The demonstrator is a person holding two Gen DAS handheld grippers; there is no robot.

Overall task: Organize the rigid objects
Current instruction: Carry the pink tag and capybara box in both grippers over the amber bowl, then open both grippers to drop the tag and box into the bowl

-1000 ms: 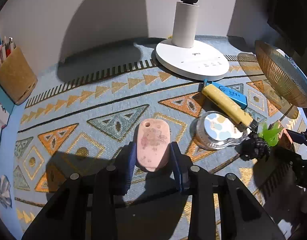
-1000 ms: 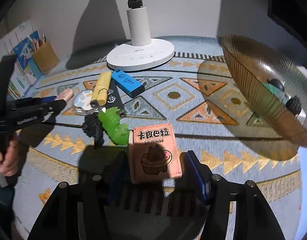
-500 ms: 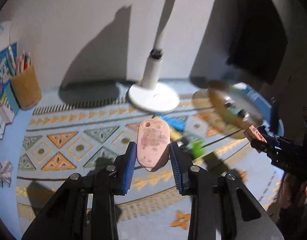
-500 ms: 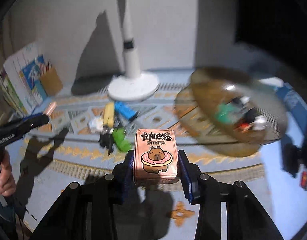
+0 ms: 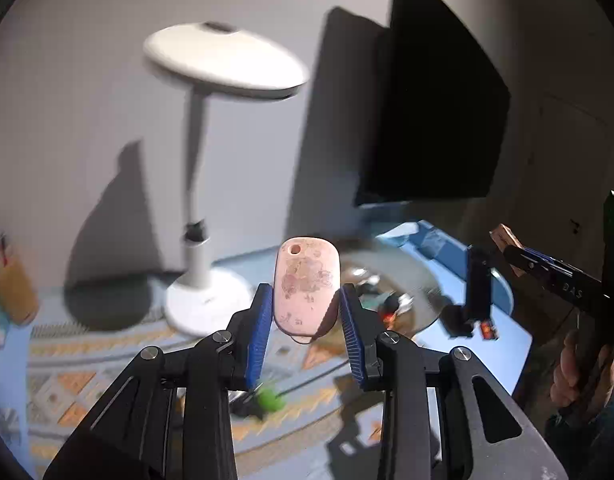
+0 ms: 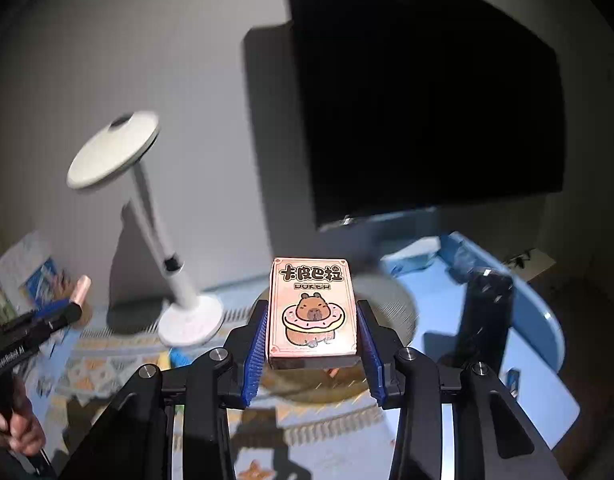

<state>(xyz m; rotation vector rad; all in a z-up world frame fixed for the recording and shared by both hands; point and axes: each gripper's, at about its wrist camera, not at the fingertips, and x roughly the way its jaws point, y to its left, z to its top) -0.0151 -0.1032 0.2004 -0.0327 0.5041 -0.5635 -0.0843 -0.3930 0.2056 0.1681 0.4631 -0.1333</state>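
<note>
A: Left gripper [image 5: 306, 312] is clamped on the pink tag [image 5: 306, 286]; right gripper [image 6: 313, 330] is clamped on the card box [image 6: 311, 312], both held above the mat [image 5: 87, 376].

B: Carry level to the dish [image 5: 419, 292] near the mat's right edge; release low, singly.

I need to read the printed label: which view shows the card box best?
The right wrist view: the card box faces the camera, held between the right gripper fingers. The left wrist view shows only its edge, far right.
</note>
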